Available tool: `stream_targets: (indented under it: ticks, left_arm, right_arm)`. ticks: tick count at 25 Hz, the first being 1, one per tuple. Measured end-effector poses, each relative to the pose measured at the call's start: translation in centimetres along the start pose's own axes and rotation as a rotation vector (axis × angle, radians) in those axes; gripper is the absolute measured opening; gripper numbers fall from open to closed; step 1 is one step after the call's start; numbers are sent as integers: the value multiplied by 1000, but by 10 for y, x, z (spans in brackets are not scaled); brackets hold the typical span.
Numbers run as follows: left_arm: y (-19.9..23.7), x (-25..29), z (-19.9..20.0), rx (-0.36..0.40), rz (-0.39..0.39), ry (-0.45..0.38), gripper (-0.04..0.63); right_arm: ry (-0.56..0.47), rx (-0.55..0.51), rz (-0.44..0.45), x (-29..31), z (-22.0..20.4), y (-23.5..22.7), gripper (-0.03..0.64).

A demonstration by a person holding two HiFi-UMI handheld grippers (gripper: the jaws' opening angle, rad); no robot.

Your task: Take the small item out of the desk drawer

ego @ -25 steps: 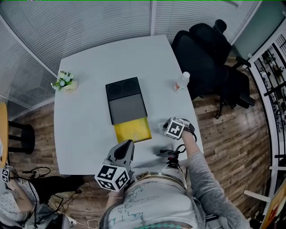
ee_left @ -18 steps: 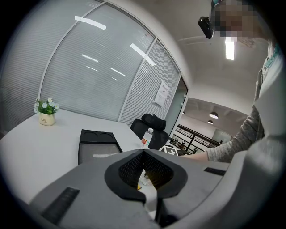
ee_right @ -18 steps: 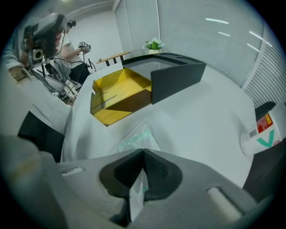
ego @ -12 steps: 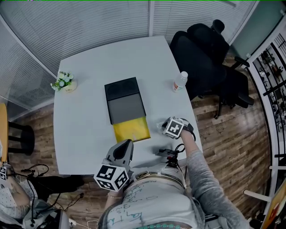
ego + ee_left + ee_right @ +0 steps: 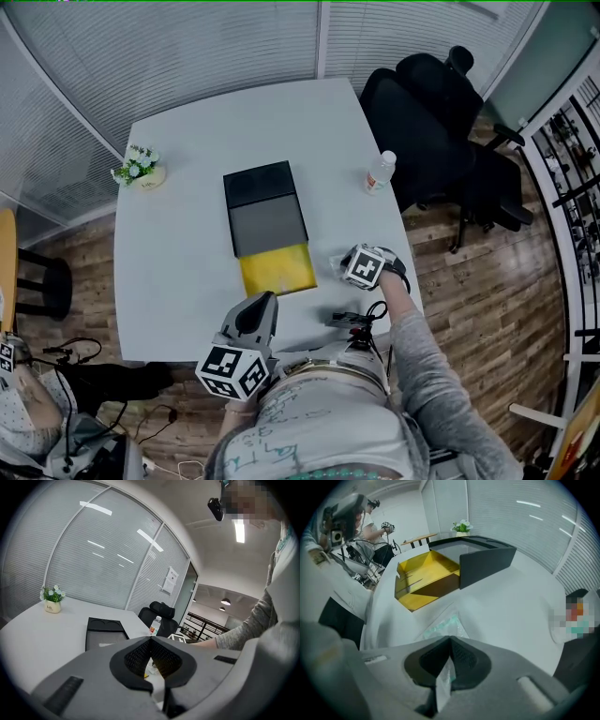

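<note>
Right gripper [image 5: 450,640] clamps the edge of a thin clear packet [image 5: 440,626] resting on the table [image 5: 511,606] beside the open yellow drawer [image 5: 423,576]; probably light, limp, slippery, so an edge pinch suits; left gripper [image 5: 150,639] closed, empty.

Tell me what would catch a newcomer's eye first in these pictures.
The bright yellow drawer stands pulled open from a black box in the middle of the white table. Just right of it, near the table's front edge, the right gripper is shut on a clear packet.
</note>
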State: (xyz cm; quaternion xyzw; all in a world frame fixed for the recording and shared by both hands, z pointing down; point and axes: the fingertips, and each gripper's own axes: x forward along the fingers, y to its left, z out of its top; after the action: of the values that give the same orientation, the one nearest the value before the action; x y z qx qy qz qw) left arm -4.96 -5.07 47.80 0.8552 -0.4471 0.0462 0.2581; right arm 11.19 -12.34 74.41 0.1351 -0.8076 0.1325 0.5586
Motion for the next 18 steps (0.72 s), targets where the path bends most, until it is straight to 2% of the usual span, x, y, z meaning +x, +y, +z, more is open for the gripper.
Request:
stream_targets:
  ticks: [8,14,18]
  left_arm:
    - [4,-4,2,-26,9,-18,-3]
    - [4,-7,3,-27,10,-17,-3]
    - [3,-6,5,-18,5,-18,-3]
  right_arm:
    - [36,34,-26,-7,-3,-3,3]
    - [29,-17,2,-7,3,6,3]
    - [63,10,-32,-11,-6,-1,5]
